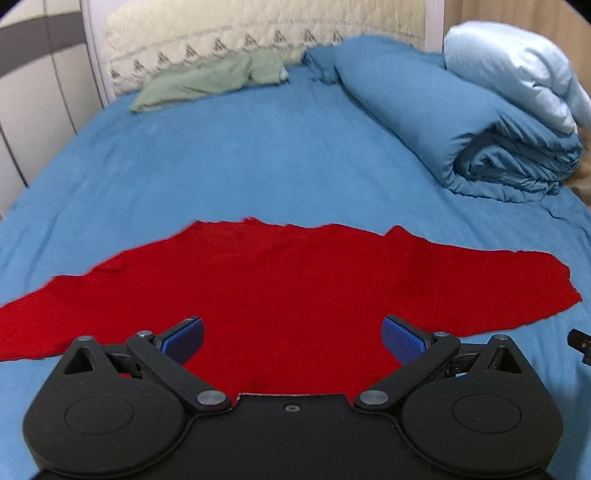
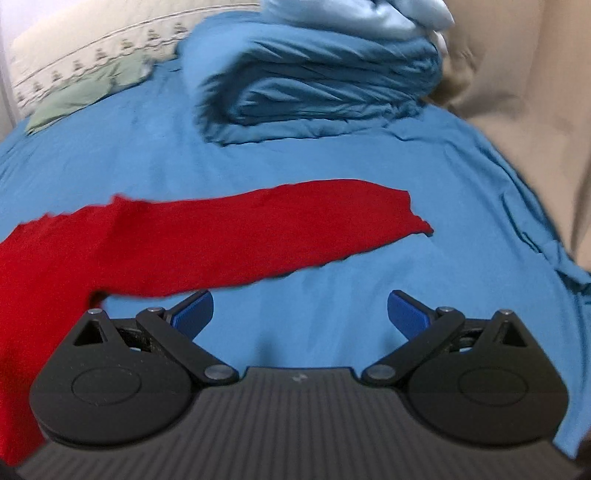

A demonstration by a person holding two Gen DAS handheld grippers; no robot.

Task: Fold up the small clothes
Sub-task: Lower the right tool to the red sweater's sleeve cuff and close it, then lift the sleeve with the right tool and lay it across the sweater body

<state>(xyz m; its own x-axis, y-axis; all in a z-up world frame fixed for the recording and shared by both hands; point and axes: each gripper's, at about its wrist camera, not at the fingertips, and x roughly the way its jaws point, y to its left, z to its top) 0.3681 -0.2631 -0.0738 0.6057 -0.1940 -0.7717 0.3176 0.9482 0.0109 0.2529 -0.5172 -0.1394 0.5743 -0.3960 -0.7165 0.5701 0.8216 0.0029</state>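
Note:
A red garment (image 1: 280, 288) lies spread flat on the blue bedsheet (image 1: 236, 162), its sleeves reaching left and right. My left gripper (image 1: 292, 338) is open and empty, low over the garment's near middle. In the right wrist view the garment (image 2: 207, 236) lies to the left, with one sleeve stretching right to a point. My right gripper (image 2: 300, 312) is open and empty above bare sheet (image 2: 369, 266), just in front of that sleeve's lower edge. A bit of the right gripper shows at the right edge of the left wrist view (image 1: 581, 343).
A rolled blue duvet (image 1: 461, 136) with a pale blue pillow (image 1: 517, 70) on top lies at the far right. A green pillow (image 1: 207, 81) rests against the cream headboard (image 1: 240, 33). A beige curtain (image 2: 535, 110) hangs beside the bed's right edge.

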